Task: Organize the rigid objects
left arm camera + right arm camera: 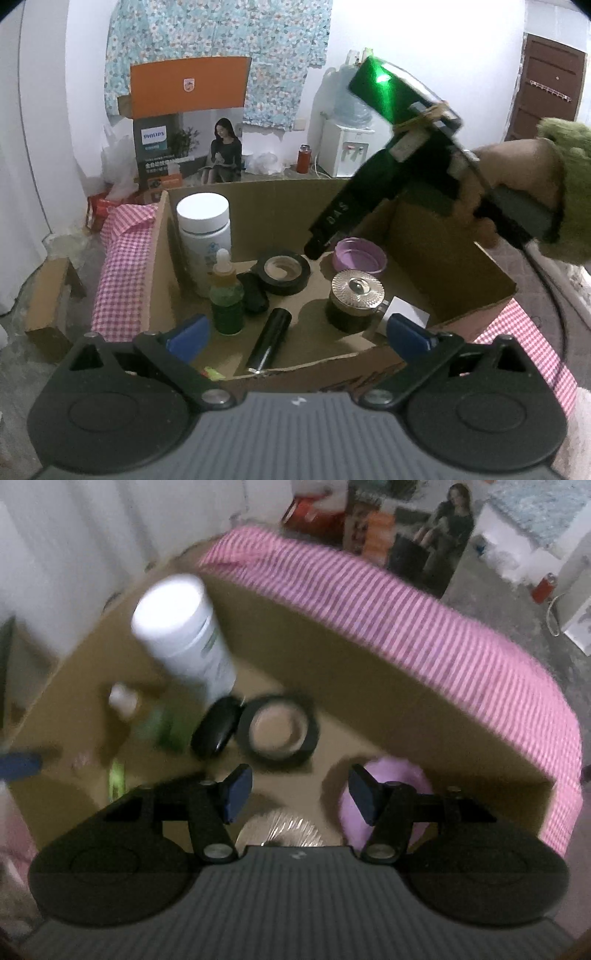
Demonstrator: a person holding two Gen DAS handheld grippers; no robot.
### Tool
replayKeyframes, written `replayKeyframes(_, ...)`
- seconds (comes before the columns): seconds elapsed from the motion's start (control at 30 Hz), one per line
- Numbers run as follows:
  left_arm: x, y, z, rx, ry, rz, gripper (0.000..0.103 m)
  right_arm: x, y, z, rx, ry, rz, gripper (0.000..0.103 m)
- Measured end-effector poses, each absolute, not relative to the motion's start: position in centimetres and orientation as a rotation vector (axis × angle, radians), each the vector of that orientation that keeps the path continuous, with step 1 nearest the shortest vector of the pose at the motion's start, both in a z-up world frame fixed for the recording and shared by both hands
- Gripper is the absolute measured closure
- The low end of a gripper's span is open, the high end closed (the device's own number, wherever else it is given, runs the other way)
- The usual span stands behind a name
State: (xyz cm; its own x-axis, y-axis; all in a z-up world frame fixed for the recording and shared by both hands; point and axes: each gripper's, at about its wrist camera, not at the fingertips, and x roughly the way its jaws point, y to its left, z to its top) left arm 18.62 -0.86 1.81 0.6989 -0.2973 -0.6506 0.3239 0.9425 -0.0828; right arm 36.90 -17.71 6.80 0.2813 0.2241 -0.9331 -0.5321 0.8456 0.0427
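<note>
A cardboard box (280, 206) holds a white bottle (205, 236), a green dropper bottle (226, 299), a black tape roll (283, 273), a small black oval object (255, 295), a black tube (269, 339), a gold-lidded jar (355, 299) and a purple lid (358, 254). My left gripper (295, 332) is open and empty at the box's near edge. My right gripper (299, 794) is open and empty over the box, above the jar (280, 827), with the purple lid (391, 771), tape roll (282, 734) and white bottle (184, 635) ahead. The right wrist view is blurred.
The box sits on a pink checked cloth (118, 266). The right gripper's body (369, 199) and the holding hand (524, 177) hang over the box's right side. A Philips carton (188, 122), a water dispenser (345, 147) and a red flask (303, 158) stand behind.
</note>
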Motion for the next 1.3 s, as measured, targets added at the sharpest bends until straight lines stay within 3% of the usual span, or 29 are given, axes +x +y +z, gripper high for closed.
replayKeyframes(0.37,17.8,0.6,2.2,0.011,0.706,-0.34,0.0,38.6,-18.4,1.1,-0.388,1.286,0.406,0.057)
replayKeyframes(0.63,17.3,1.1,2.4,0.008,0.698,-0.339,0.0,38.4,-16.3,4.2,-0.365,1.186,0.465,0.057)
replayKeyframes(1.03,16.9,1.7,2.3,-0.003,0.694,-0.342,0.0,38.9,-14.2,0.4,-0.516,1.263,0.455,0.058)
replayKeyframes(1.3,16.4,1.9,2.6,-0.007,0.679,-0.356,0.0,36.4,-13.0,5.3,-0.426,1.19,0.595,0.054)
